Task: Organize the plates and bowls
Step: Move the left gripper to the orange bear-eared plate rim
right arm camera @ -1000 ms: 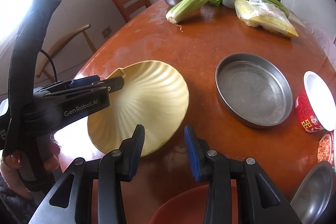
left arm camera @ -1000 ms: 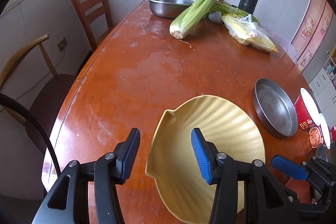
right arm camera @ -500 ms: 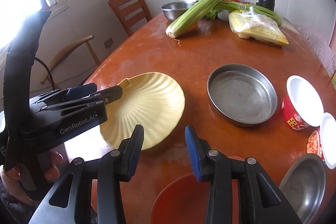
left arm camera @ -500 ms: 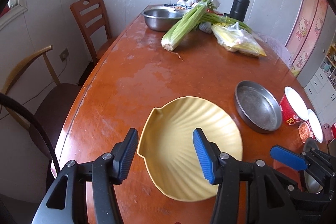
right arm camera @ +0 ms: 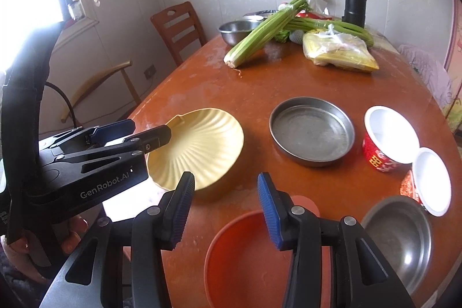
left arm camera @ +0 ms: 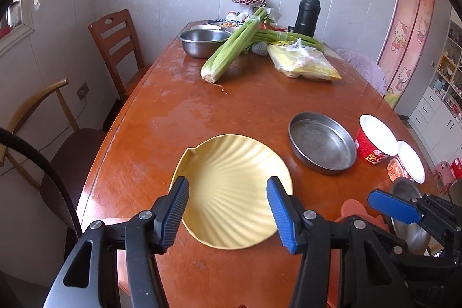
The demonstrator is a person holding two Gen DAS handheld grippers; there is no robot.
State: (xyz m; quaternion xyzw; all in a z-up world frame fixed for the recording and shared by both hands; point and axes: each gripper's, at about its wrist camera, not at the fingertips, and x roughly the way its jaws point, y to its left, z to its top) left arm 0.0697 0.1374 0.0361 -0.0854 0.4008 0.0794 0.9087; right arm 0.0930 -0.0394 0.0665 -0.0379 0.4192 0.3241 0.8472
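Observation:
A yellow shell-shaped plate [left arm camera: 231, 192] lies flat on the wooden table [left arm camera: 251, 106]; it also shows in the right wrist view [right arm camera: 202, 146]. My left gripper [left arm camera: 228, 210] is open and empty, above the plate's near edge. My right gripper [right arm camera: 223, 201] is open and empty, above an orange bowl [right arm camera: 245, 259] at the near edge. A round metal pan [right arm camera: 311, 130] sits right of the yellow plate, also in the left wrist view [left arm camera: 322, 142]. A small steel bowl [right arm camera: 401, 235] sits at the near right.
A red cup [right arm camera: 387, 140] with a white lid and a second lidded cup [right arm camera: 430, 181] stand at the right. Celery [left arm camera: 234, 48], a bagged yellow item [left arm camera: 303, 62], a steel mixing bowl [left arm camera: 202, 41] and a black flask [left arm camera: 307, 13] fill the far end. Chairs [left arm camera: 115, 48] stand left.
The yellow plate went from tilted up to lying flat on the table. Both grippers have pulled back and risen, so more of the table shows.

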